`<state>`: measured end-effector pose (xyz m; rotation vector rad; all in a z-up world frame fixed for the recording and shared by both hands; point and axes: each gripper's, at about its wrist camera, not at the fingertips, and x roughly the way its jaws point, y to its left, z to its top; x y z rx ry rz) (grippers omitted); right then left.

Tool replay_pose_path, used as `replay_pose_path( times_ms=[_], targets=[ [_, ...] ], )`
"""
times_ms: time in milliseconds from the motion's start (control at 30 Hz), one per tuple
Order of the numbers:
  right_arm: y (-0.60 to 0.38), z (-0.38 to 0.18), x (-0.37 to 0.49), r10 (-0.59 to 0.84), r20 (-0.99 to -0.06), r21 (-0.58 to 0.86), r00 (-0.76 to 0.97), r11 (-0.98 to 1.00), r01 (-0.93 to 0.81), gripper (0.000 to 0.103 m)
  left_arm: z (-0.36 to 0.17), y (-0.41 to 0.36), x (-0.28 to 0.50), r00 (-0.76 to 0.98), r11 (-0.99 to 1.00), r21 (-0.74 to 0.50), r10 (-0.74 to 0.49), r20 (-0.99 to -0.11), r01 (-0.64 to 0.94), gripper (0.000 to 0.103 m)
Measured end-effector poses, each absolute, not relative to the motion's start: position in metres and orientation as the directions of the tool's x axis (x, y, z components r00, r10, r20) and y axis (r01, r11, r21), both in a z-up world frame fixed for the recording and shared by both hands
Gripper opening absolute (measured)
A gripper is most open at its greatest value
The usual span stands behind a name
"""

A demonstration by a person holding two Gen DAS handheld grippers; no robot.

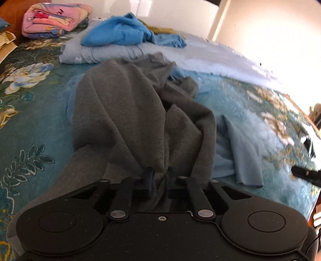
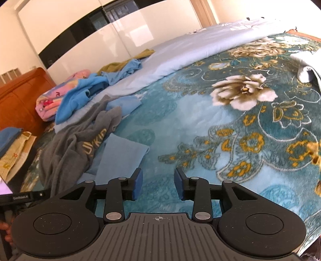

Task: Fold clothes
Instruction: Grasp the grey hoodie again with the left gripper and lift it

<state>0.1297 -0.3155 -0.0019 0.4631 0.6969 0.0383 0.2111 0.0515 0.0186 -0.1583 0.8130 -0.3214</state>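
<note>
A dark grey sweatshirt [image 1: 136,112] lies bunched on the teal floral bedspread [image 1: 34,128]. My left gripper [image 1: 159,176] is shut on its near edge, and the cloth drapes over the jaws. In the right wrist view the same sweatshirt [image 2: 76,144] shows gold lettering at the left. A light blue garment [image 2: 122,154] lies partly under it, and also shows in the left wrist view [image 1: 236,152]. My right gripper [image 2: 158,182] is open and empty, hovering over the bedspread [image 2: 240,124] just right of the blue garment.
A bright blue garment [image 1: 120,32] and an olive one [image 2: 116,66] lie on a pale blue quilt [image 1: 200,54] at the back. A folded pink blanket [image 1: 54,18] sits by the wooden headboard [image 2: 22,94]. A folded white cloth [image 2: 307,68] lies far right.
</note>
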Motion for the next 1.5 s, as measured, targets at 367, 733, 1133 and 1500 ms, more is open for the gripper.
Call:
replay_pose_path(
  times_ms=[367, 733, 1133, 1500],
  targets=[
    [-0.330, 0.010, 0.107, 0.163, -0.566, 0.437, 0.808, 0.891, 0.126, 0.035, 0.132, 0.113, 0.189, 0.857, 0.852, -0.474, -0.403, -0.322, 0.223, 0.003],
    [-0.346, 0.008, 0.090, 0.188, -0.522, 0.497, 0.832, 0.860, 0.118, 0.037, 0.238, 0.095, 0.176, 0.927, 0.890, -0.333, -0.361, -0.099, 0.311, 0.000],
    [-0.361, 0.001, 0.081, 0.194, -0.515, 0.531, 0.835, 0.837, 0.132, 0.040, 0.133, 0.012, 0.189, 0.806, 0.932, -0.220, -0.360, -0.469, 0.289, 0.056],
    [-0.363, -0.011, 0.081, 0.210, -0.533, 0.543, 0.820, 0.828, 0.141, 0.044, 0.051, -0.034, 0.206, 0.769, 0.973, -0.056, -0.213, -0.603, 0.225, 0.009]
  ],
)
